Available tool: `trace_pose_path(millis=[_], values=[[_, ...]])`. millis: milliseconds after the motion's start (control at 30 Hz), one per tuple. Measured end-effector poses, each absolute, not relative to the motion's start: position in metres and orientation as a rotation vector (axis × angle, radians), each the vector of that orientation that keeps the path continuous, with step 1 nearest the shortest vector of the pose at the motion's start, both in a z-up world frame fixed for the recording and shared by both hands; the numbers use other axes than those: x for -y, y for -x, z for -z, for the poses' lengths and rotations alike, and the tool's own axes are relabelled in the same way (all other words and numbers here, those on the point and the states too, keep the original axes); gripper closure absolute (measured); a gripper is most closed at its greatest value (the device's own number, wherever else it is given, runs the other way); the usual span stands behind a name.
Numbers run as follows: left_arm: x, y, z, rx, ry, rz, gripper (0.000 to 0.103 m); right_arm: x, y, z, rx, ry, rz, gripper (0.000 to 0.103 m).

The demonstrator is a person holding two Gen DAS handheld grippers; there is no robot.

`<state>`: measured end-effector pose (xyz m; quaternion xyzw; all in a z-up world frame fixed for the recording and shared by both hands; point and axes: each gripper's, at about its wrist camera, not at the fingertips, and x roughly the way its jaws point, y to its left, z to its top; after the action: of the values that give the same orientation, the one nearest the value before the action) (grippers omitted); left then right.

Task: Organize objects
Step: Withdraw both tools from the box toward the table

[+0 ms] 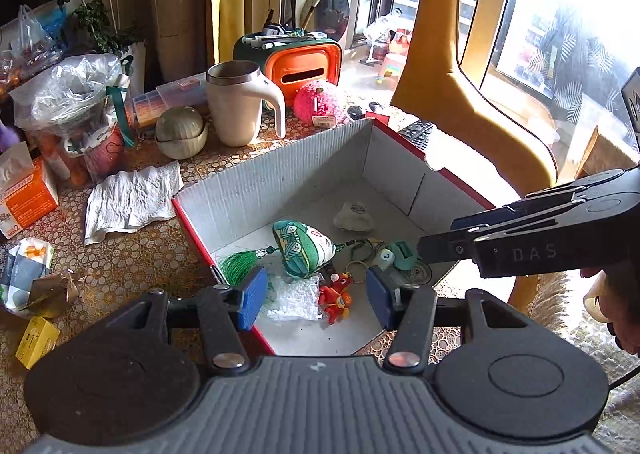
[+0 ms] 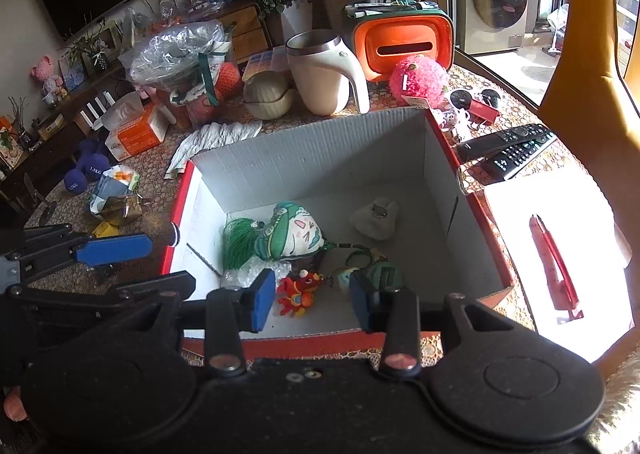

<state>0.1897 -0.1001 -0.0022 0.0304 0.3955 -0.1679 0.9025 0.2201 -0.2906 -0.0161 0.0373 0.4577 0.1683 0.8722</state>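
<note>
The box already gathers our small trinkets; we hold the left gripper and right gripper above it, jaws spread and empty.

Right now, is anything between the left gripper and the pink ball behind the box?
Yes. The box's far wall stands between the left gripper and the pink ball; the mug sits left of that line.

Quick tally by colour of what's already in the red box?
Inside the red box:
Green: 2, tasselled plush sachet and tape measure
Red: 1, small dragon toy
White or clear: 2, lumpy pouch and plastic bag
Total: 5; tangled keyrings uncounted.
</note>
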Motion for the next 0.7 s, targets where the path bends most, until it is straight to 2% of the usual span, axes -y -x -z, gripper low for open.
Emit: trace_pose_path(millis=[333, 467, 700], values=[[0.053, -0.158, -0.013, -0.774, -0.005, 0.304, 0.039, 0.254, -0.185, -0.006, -0.905, -0.039, -0.419, 0.047], [0.028, -0.146, -0.016, -0.764, 0.011, 0.272, 0.031, 0.238, -0.174, -0.012, -0.882, -0.032, -0.451, 0.039], [-0.018, -0.131, -0.013, -0.766, 0.062, 0.197, 0.022, 0.205, -0.162, -0.015, -0.866, -0.013, -0.521, 0.028]])
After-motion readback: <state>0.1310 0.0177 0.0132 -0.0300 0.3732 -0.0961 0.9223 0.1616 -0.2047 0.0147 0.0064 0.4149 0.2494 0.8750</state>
